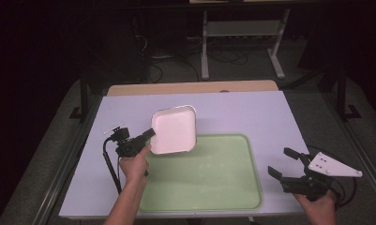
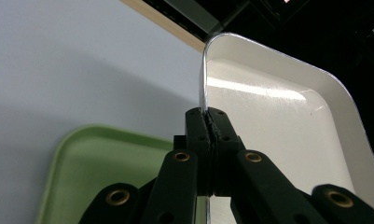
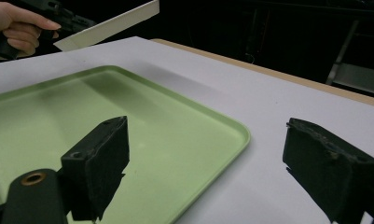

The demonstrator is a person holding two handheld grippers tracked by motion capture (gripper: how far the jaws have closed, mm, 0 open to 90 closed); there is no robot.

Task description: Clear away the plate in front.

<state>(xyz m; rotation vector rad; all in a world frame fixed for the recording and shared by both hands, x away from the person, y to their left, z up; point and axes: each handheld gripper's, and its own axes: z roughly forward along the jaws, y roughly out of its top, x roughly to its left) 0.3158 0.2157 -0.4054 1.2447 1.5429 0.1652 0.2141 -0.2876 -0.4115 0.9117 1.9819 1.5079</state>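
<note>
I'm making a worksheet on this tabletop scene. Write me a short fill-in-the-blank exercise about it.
1. The left gripper is shut on the rim of a ____ tray.
2. The white tray is held in the air above a larger tray whose colour is ____.
3. The fingers of the right gripper stand ____, with nothing between them.
4. The right gripper is beside the ____ edge of the green tray in the high view.

Missing words: white; green; open; right

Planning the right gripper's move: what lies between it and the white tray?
In the high view, the green tray lies between the right gripper and the white tray.
</note>
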